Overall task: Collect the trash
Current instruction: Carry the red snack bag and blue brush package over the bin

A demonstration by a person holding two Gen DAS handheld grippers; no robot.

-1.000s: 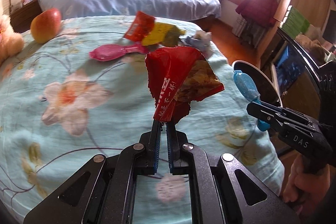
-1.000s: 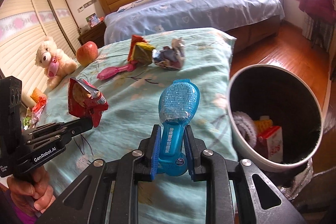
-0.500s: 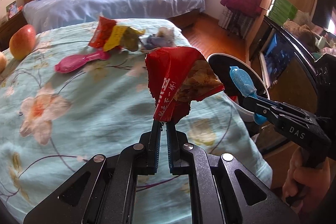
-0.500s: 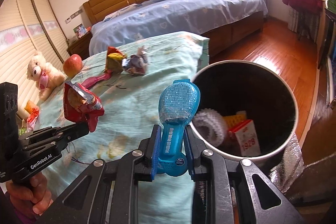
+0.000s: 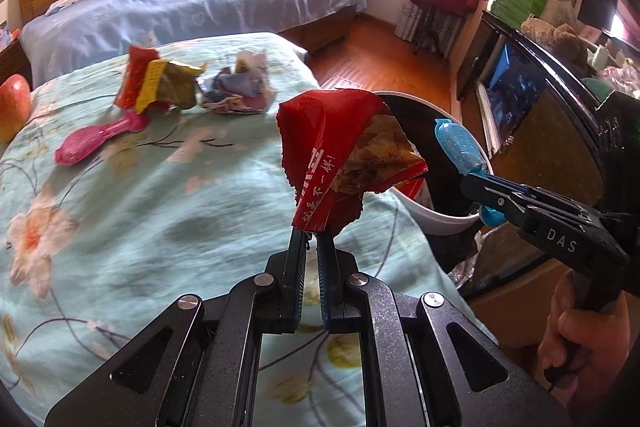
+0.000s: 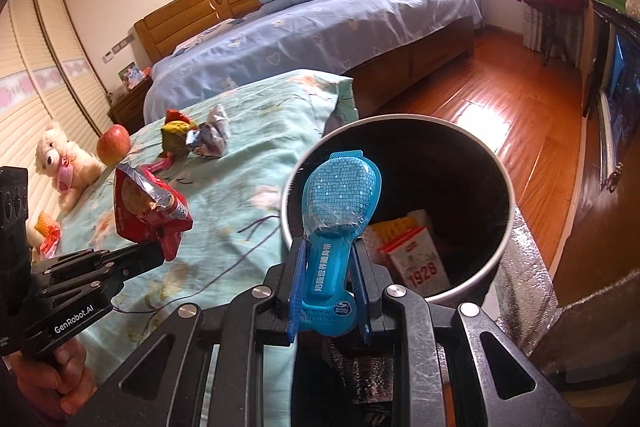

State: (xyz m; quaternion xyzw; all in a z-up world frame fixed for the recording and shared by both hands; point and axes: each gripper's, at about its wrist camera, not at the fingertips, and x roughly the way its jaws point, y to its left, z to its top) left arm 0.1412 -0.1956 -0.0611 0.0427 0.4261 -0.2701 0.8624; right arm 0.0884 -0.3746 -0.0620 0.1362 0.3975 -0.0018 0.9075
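My right gripper (image 6: 326,291) grips the blue packet (image 6: 338,195) over the bin (image 6: 506,211) at centre frame; release there, then my left gripper's (image 5: 310,235) clamped red wrapper (image 5: 340,155) (well inside the rim).

Both fisheye cameras ride on the tools and look forward and down along their fingers. The left view faces across the bed (image 5: 120,227) toward the bin (image 5: 436,219); the right view sits close above the bin (image 6: 504,211). Both share bed, bin and each other's tool.

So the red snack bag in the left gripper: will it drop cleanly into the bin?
Probably floppy: the red snack bag is crumpled and droops above the left gripper. Likely light, so it may flutter. Its torn mouth might spill crumbs.
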